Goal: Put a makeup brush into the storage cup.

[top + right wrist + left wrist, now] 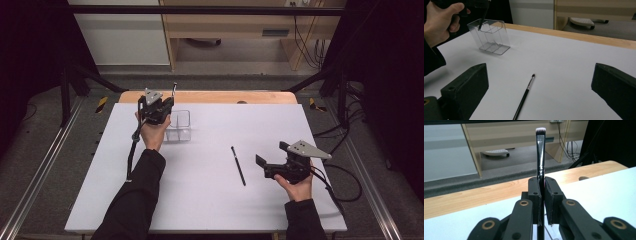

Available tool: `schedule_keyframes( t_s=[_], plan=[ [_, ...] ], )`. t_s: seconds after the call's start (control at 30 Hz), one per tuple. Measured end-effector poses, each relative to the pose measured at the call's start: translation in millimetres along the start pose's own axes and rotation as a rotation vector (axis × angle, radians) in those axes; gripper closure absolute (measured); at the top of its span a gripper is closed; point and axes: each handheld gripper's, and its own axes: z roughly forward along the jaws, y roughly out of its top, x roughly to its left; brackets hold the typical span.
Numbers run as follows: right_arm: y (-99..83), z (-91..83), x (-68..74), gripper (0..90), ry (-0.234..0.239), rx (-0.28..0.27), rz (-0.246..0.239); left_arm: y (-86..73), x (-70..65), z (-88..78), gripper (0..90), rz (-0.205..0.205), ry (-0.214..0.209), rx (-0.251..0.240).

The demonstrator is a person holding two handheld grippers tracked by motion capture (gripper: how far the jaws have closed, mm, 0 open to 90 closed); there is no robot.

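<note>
At upper left of the high view, the left gripper (159,106) is clamping a makeup brush (540,152) upright over the clear divided organizer (179,125), apparently for insertion; the right gripper (272,165), jaws apart, is facing a second brush (238,165) lying mid-table.

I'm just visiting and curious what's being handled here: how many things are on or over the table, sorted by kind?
Makeup brushes: 2, one held upright by the left gripper, one lying on the table
Clear plastic holders: 1
Total: 3
</note>
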Motion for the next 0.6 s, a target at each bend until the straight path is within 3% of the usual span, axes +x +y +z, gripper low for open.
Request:
schedule_keyframes(
  t_s=[0.4, 0.6],
  plan=[
    [-0.1, 0.4, 0.2, 1.7, 0.001, 0.000, 0.000, -14.6, 1.0, -0.4, 83.4, 0.000, 0.004, 0.021],
    [-0.2, 0.4, 0.6, 1.7, 0.003, 0.000, 0.003, -20.1, -3.0, -3.2, 83.4, 0.024, 0.007, 0.047]
  ],
)
